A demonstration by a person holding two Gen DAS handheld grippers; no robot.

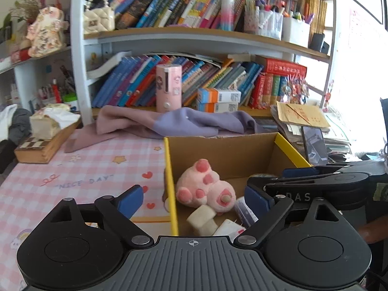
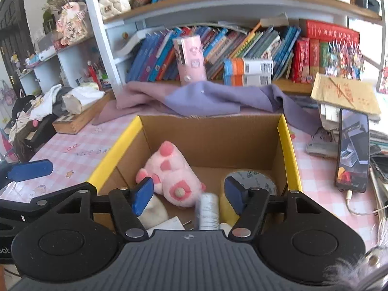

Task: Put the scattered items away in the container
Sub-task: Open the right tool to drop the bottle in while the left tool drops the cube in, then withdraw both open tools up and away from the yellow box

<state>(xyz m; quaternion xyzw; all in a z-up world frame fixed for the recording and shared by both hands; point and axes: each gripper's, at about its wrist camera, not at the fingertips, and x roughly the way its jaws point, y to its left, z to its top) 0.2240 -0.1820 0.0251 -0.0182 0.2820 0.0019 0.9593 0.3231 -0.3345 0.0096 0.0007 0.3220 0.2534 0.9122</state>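
A cardboard box (image 1: 169, 169) with yellow flaps (image 2: 286, 150) stands on the pink checked table. In it lie a pink plush toy (image 1: 206, 189) (image 2: 169, 169), a tape roll (image 2: 252, 181), white soft blocks (image 1: 201, 215) and small white packets. My left gripper (image 1: 192, 201) is wide open astride the box's left wall, with nothing gripped. Over the box's near end, my right gripper (image 2: 188, 195) is open. A blurred white cylinder (image 2: 207, 208) sits between its fingers, clear of both pads. The left gripper's blue pad (image 2: 30, 169) shows at the right wrist view's left edge.
A purple cloth (image 2: 218, 99) lies bunched behind the box, below shelves of books and a pink canister (image 1: 168, 87). A phone (image 2: 352, 155) on a cable leans against a paper stack to the right. A wooden tray (image 1: 46, 145) sits at the table's left.
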